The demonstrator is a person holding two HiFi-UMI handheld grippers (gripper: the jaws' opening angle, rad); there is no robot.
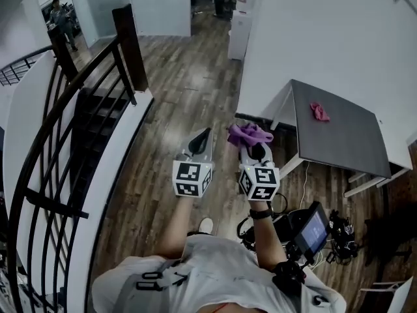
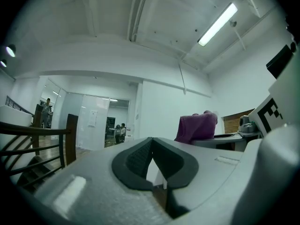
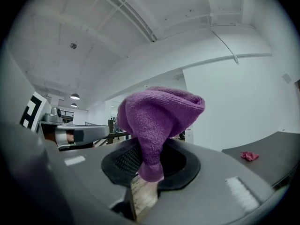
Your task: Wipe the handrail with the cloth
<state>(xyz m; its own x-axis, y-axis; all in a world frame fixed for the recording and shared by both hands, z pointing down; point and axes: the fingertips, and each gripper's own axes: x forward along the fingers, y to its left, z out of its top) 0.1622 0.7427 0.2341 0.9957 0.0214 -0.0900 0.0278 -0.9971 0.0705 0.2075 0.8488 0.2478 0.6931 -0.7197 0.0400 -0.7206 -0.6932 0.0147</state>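
Cloth (image 1: 248, 134), a purple knitted one, is pinched by its lower end between the jaws of the right gripper (image 1: 254, 147); the right gripper view shows the cloth (image 3: 158, 121) bunched up above the dark pads, which are clamped on its narrow tail, so the right gripper (image 3: 149, 167) grasps it firmly. Beside it, the left gripper (image 1: 204, 137) is clenched on nothing: in the left gripper view its jaws meet at the tip, and the left gripper (image 2: 152, 149) carries no load. Both grippers point level, side by side over the wooden floor (image 1: 189, 90). The dark handrail (image 1: 71, 83) curves along the stairs at the left of the head view, well apart from the cloth; it also shows at the left edge of the left gripper view (image 2: 28, 129). At the right stands a grey table (image 1: 345, 142) with a small pink rag (image 1: 319, 112) lying on it, which the right gripper view shows too (image 3: 249, 156).
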